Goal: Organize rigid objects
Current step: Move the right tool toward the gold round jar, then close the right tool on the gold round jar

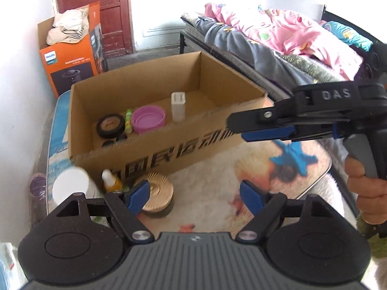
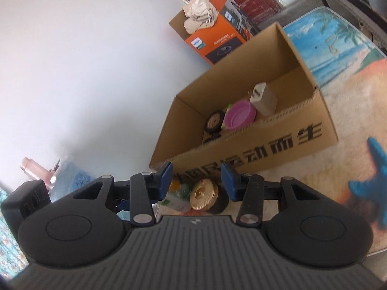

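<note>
Left gripper (image 1: pixel 193 193): jaws wide apart, nothing between the blue pads; hangs over the table, short of the box.
Right gripper (image 2: pixel 197 181): jaws parted to a middling gap, nothing gripped; a hand (image 1: pixel 367 193) holds its handle.
Cardboard box (image 1: pixel 169 149): open-topped, on the table.
Box contents: black tape roll (image 1: pixel 110 125), pink lid (image 1: pixel 148 119), white charger (image 1: pixel 178 106) standing upright, small green item partly hidden between roll and lid.
Outside the box, near its front wall: ribbed gold-topped jar (image 2: pixel 204 194), dropper bottle (image 1: pixel 111 181), white cap (image 1: pixel 70 186).
Blue starfish toy (image 1: pixel 293 158): blurred, on the table right of the box.
Table (image 2: pixel 338 55): beach-print surface.
Surroundings: orange carton (image 1: pixel 72 65) by the wall.
</note>
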`<action>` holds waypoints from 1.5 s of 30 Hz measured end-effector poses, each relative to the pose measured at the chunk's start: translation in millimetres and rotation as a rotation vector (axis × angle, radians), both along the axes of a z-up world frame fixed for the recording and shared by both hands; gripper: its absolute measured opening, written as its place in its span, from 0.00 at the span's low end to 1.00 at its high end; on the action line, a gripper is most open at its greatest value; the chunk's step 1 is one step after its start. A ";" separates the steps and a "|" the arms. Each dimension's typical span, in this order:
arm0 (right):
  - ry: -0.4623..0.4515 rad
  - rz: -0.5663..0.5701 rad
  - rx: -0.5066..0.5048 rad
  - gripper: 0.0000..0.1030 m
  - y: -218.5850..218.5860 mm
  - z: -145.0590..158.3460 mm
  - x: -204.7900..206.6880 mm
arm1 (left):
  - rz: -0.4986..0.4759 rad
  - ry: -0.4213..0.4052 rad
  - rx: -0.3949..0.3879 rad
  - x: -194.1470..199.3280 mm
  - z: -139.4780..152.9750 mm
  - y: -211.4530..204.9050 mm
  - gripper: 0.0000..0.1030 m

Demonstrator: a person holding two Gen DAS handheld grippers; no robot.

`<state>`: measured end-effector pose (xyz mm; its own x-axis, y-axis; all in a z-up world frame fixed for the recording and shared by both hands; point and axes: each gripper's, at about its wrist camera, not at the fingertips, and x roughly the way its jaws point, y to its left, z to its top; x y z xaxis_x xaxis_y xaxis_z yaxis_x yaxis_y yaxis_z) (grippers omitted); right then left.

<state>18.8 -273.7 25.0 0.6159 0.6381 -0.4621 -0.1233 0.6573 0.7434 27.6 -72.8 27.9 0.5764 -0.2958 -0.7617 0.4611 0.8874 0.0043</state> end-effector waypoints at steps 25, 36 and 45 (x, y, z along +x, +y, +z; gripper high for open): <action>0.142 0.165 -0.183 0.38 107.4 -62.8 93.6 | 0.069 -0.045 0.089 25.2 -83.4 16.7 0.70; 0.144 0.163 -0.212 0.39 85.6 -56.0 78.0 | -0.003 -0.052 0.073 19.0 -81.3 -2.3 0.70; 0.176 0.043 -0.182 0.39 29.9 -55.8 42.2 | -0.145 -0.033 0.027 12.6 -79.7 -38.1 0.70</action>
